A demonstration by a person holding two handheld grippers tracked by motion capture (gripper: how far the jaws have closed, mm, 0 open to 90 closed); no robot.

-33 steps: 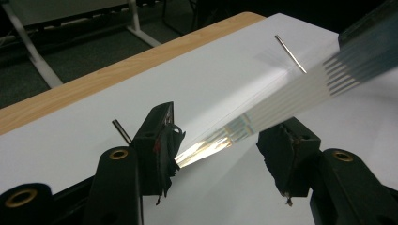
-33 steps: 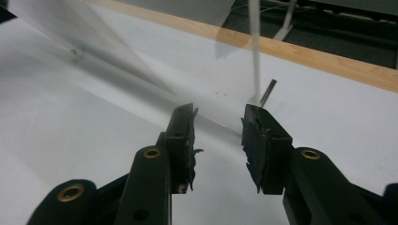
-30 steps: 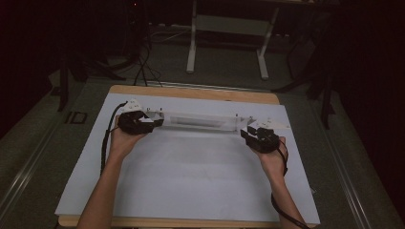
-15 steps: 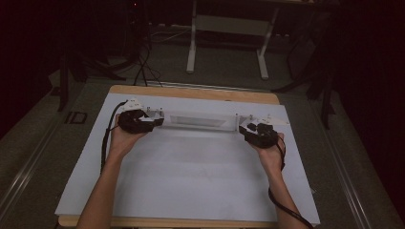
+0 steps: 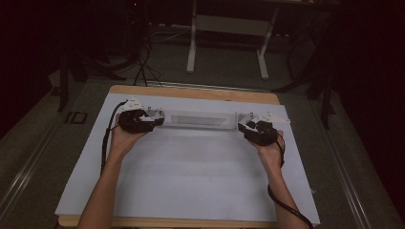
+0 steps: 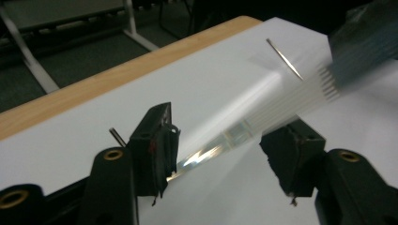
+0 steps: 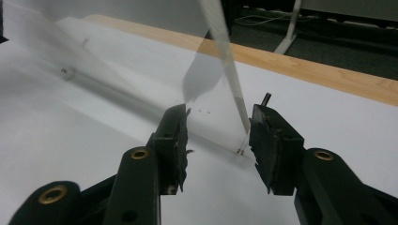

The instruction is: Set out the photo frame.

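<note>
Clear box (image 5: 199, 119) spans between grippers; white sheet (image 5: 191, 181) nearer lies open.

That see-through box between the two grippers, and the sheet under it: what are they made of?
The see-through box looks like clear plastic, possibly acrylic: the sheet shows through its walls, and its edges catch bright glints in the left gripper view. Glass cannot be ruled out. The sheet looks like matte white paper or thin card, flat and without shine. It lies on a tabletop that looks like pale wood at its bare edge.

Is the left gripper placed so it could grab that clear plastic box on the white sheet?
Probably yes. The left gripper has just been opening; its jaws already flank one end of the clear box with nothing between.
</note>
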